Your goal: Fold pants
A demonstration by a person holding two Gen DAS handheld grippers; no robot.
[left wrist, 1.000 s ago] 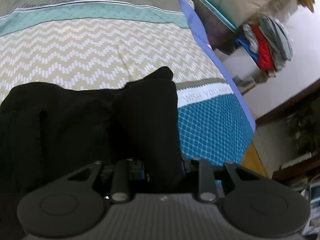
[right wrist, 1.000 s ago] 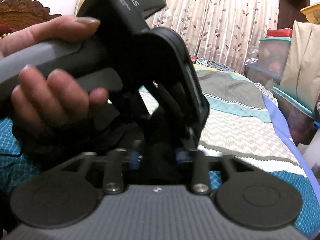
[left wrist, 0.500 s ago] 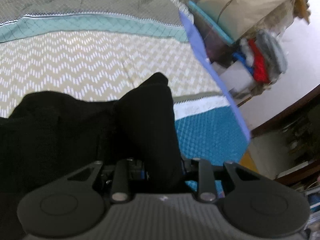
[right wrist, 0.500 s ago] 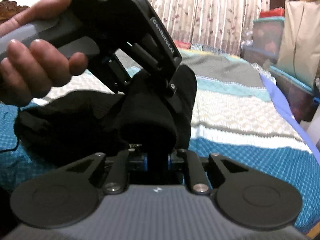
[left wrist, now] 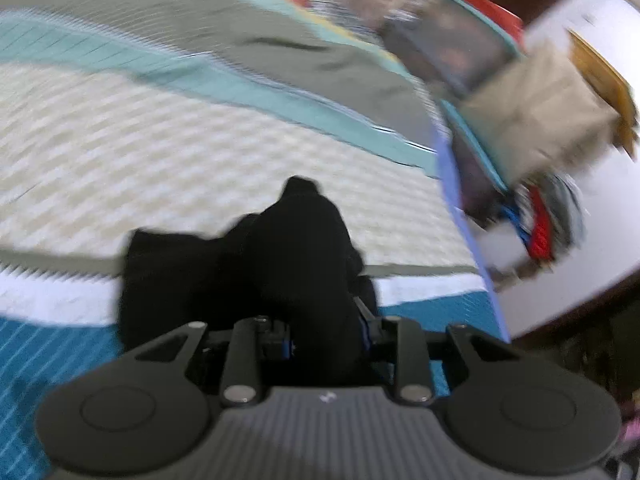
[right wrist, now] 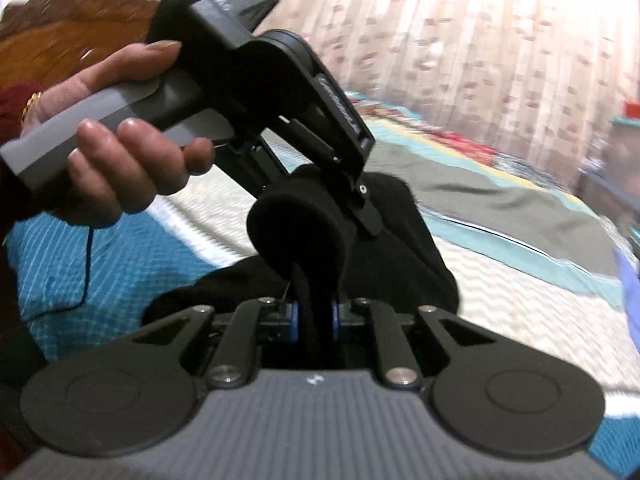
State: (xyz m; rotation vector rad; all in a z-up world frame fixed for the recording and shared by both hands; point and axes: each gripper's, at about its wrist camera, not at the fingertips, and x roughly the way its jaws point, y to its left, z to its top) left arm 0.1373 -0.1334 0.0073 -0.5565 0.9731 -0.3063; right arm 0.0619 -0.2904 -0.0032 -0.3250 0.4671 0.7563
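Black pants (right wrist: 320,236) hang bunched above the striped bedspread (left wrist: 168,152) — the left gripper (right wrist: 316,208), held by a hand (right wrist: 120,160) at the left, pinches one fold; the right gripper (right wrist: 314,318), jaws nearly closed, clamps another near the camera.

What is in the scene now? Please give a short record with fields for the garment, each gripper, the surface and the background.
garment: black pants, bunched, partly lifted
left gripper: shut on pants
right gripper: shut on pants
hand: holds left gripper's grey handle
surface: patterned bedspread
background: curtain, blurred
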